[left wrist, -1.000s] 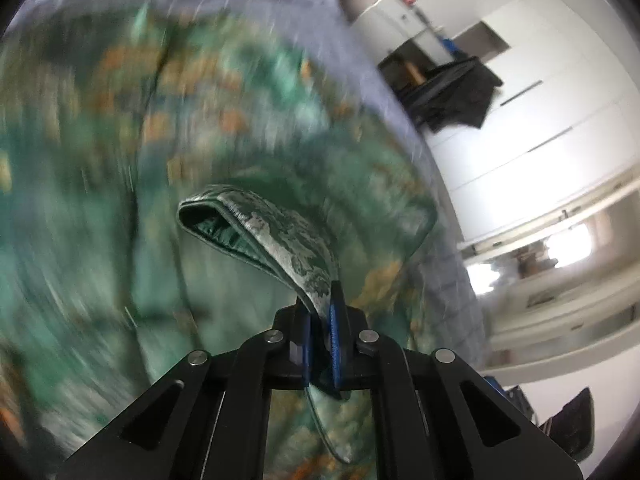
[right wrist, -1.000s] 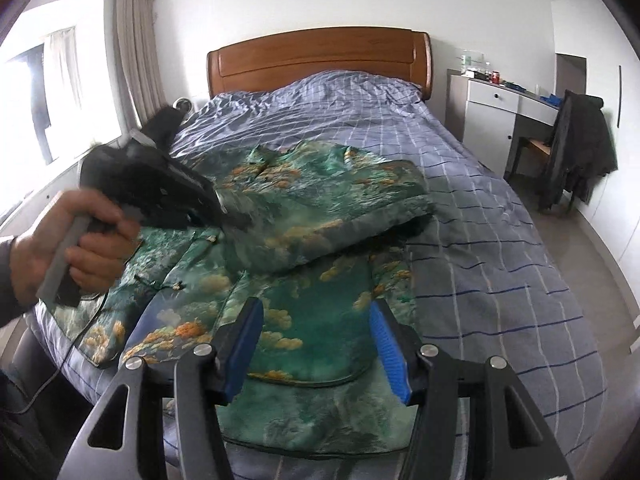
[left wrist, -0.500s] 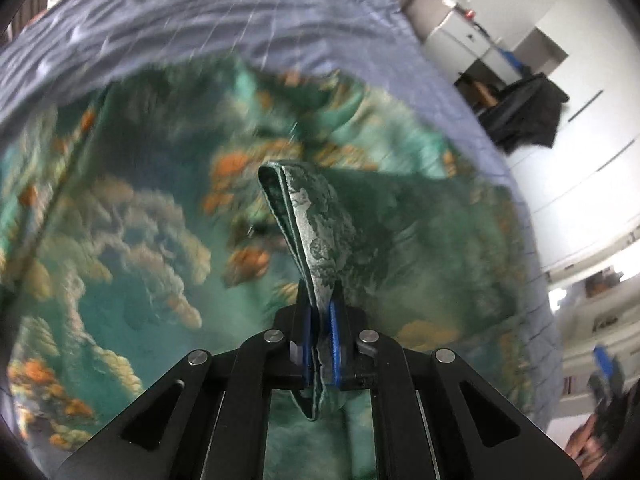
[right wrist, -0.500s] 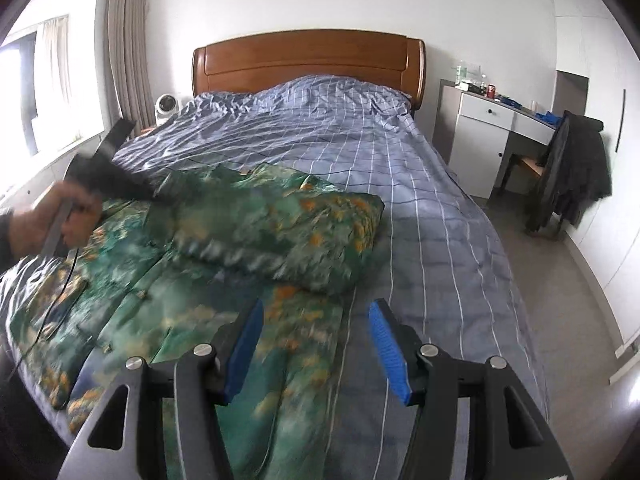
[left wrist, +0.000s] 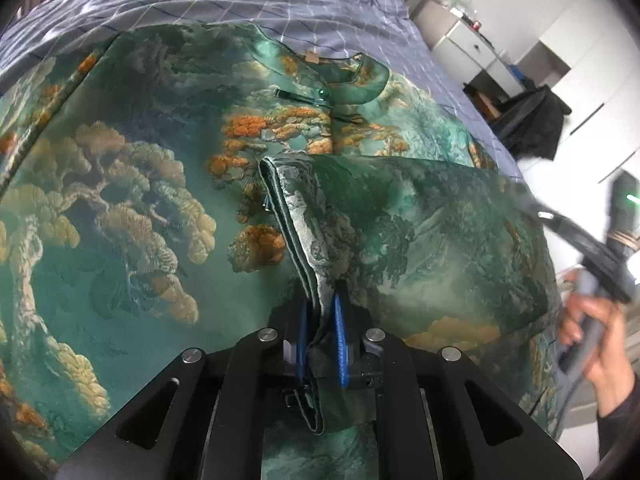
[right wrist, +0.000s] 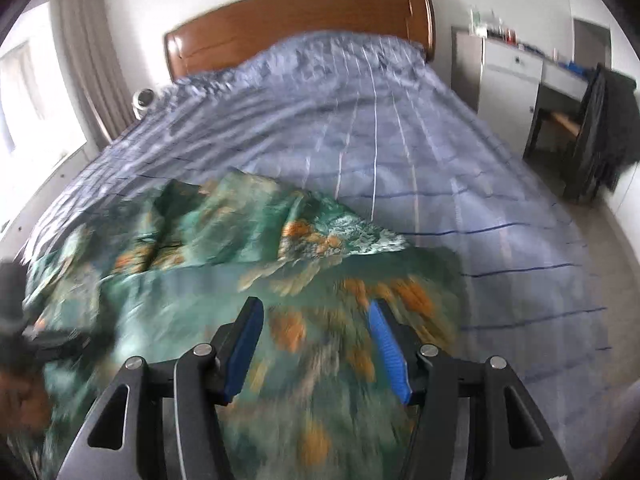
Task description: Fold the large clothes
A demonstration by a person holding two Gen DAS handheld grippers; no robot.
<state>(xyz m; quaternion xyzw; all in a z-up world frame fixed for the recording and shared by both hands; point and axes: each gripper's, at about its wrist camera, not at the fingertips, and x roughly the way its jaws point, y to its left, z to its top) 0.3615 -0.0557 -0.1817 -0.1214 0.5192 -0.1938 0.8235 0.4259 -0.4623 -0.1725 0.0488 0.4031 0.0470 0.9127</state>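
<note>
A large green garment point(left wrist: 132, 208) with orange and gold tree patterns lies spread on the bed; it also shows in the right wrist view point(right wrist: 224, 292). My left gripper point(left wrist: 320, 320) is shut on the cuff end of its sleeve point(left wrist: 420, 240), which is folded across the garment's body. My right gripper point(right wrist: 316, 348) is open and empty, just above the garment's lower right part. The right gripper's handle and the hand holding it point(left wrist: 592, 280) show at the right edge of the left wrist view.
The bed has a blue-grey checked cover point(right wrist: 400, 128) and a wooden headboard point(right wrist: 300, 24). A white dresser point(right wrist: 512, 80) and a chair with a dark coat point(right wrist: 604, 128) stand to the right. A small fan point(right wrist: 144, 100) sits at the left of the headboard.
My left gripper has carried the sleeve across the garment's body and lowered it. My right gripper has moved forward and down toward the garment, still open.
</note>
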